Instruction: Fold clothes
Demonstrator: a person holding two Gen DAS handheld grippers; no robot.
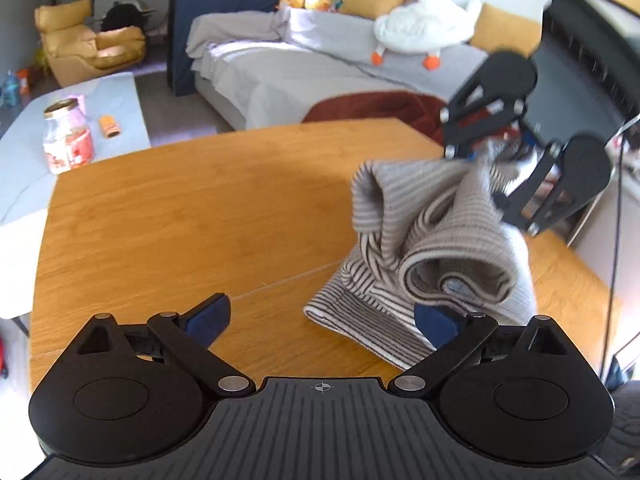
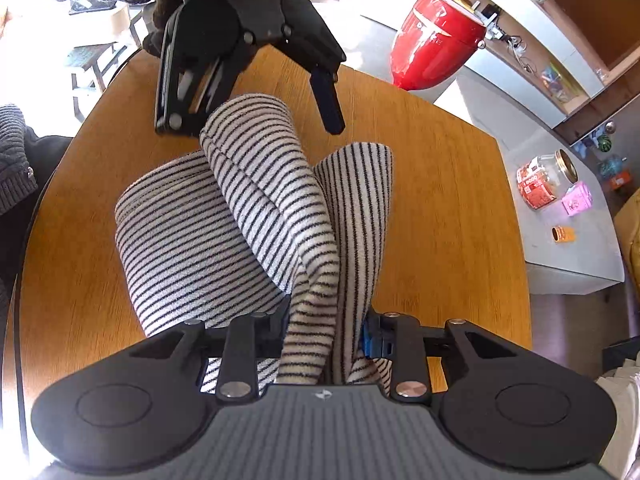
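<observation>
The right tongs [image 2: 326,340] grip the striped garment [image 2: 256,208] (partly lifted), its length running toward the open, empty left tongs [image 1: 322,320] over the table [image 1: 180,200].

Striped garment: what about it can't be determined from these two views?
- Striped garment: type unclear, bunched in both views.
- Pinched edge: hidden between the right gripper fingers, right wrist view.
- Far side: motion-blurred near the right gripper, left wrist view.
- Left gripper: open, holding nothing.
</observation>
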